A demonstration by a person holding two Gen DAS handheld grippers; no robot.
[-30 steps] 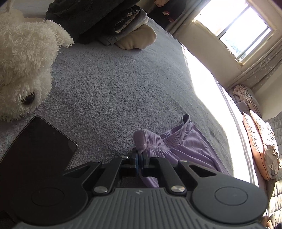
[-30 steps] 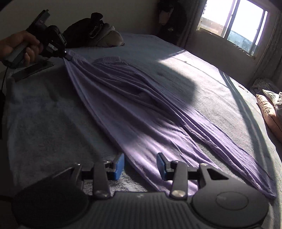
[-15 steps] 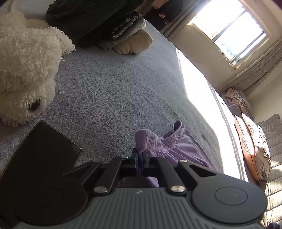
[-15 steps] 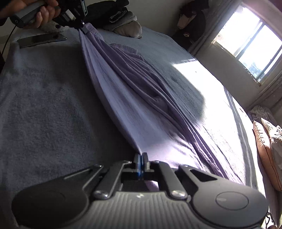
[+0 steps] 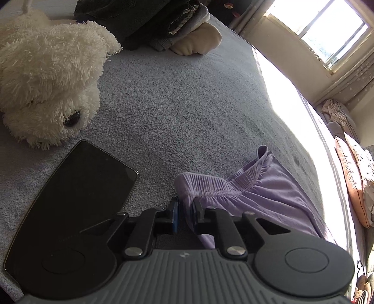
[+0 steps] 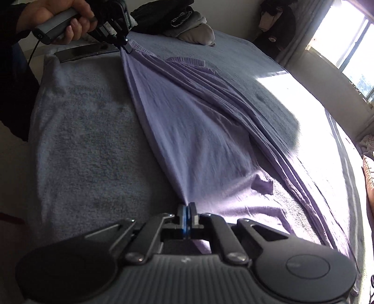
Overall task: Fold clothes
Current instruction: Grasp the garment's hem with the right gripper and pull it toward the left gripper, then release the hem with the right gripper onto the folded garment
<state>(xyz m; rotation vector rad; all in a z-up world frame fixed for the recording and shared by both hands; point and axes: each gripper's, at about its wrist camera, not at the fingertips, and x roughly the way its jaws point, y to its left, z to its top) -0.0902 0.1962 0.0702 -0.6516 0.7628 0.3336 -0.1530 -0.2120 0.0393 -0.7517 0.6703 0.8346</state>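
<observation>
The right tongs are pressed together on the near edge of the lilac trousers, cloth fanning away from the pads toward twelve o'clock. The left tongs have just been opening; their jaws now stand a little apart with the gathered waistband still lying between them, and whether the pads still bear on it I cannot tell. In the right wrist view the left tongs sit at eleven o'clock, far up the bed, held by a hand. The trousers run stretched between the two tongs, creased lengthwise, their far leg trailing toward four o'clock into the sunlit patch.

To fold well, I judge the waistband needs a firm pinch again before any lift, then both ends raised together so the leg edges meet evenly. A phone lies at nine o'clock of the left tongs, a white plush toy at ten; best kept out of the sweep.
</observation>
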